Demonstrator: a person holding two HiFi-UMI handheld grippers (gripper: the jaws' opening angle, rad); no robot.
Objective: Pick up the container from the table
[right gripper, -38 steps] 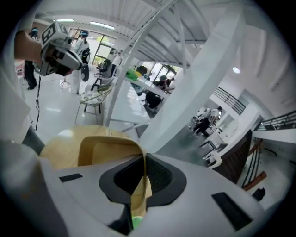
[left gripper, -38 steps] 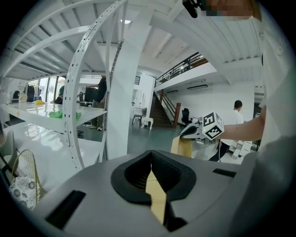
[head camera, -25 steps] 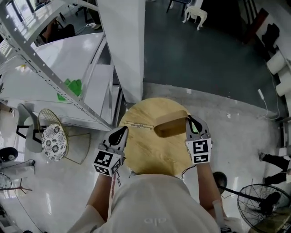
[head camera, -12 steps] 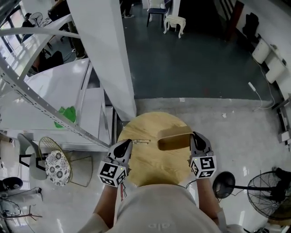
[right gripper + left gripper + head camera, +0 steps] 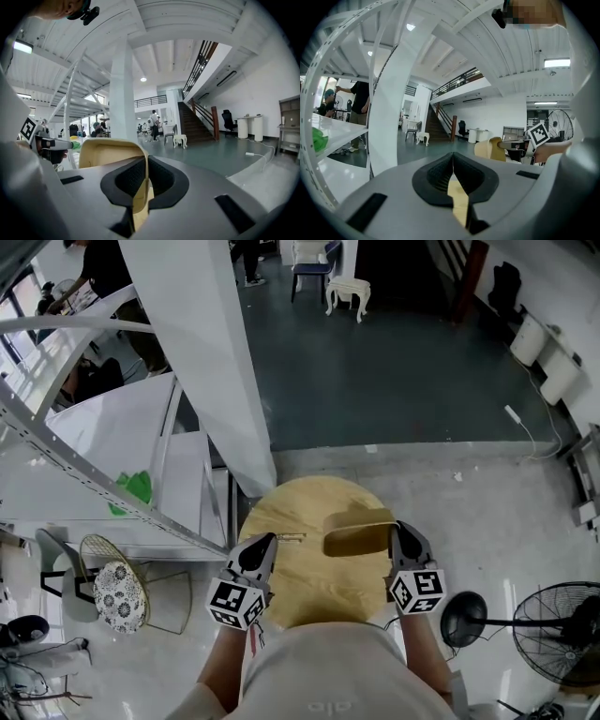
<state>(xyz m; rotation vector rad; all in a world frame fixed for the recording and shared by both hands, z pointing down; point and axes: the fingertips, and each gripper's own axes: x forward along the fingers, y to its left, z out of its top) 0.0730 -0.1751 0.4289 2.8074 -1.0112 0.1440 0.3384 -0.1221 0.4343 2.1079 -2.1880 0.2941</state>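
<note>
The container (image 5: 356,538) is a tan, open-topped tub held over the round wooden table (image 5: 300,577). My right gripper (image 5: 397,538) is shut on its right-hand wall. In the right gripper view the thin beige wall (image 5: 140,187) is pinched between the black pads, and the container (image 5: 110,152) spreads out to the left of the right gripper (image 5: 146,161). My left gripper (image 5: 261,549) hovers over the table's left edge, shut and holding nothing. In the left gripper view the left gripper (image 5: 453,159) has its pads meeting, with the container (image 5: 490,149) off to the right.
A thin small item (image 5: 289,537) lies on the table left of the container. A white pillar (image 5: 202,362) and a white metal frame (image 5: 112,493) stand to the left. Also in view are a wire stool (image 5: 117,592), a floor fan (image 5: 562,643) and a black stand base (image 5: 464,620).
Both grippers have shifted over the table, and the right one has rolled, turning the container with it. The right grip has held throughout, and the left gripper has stayed shut.
</note>
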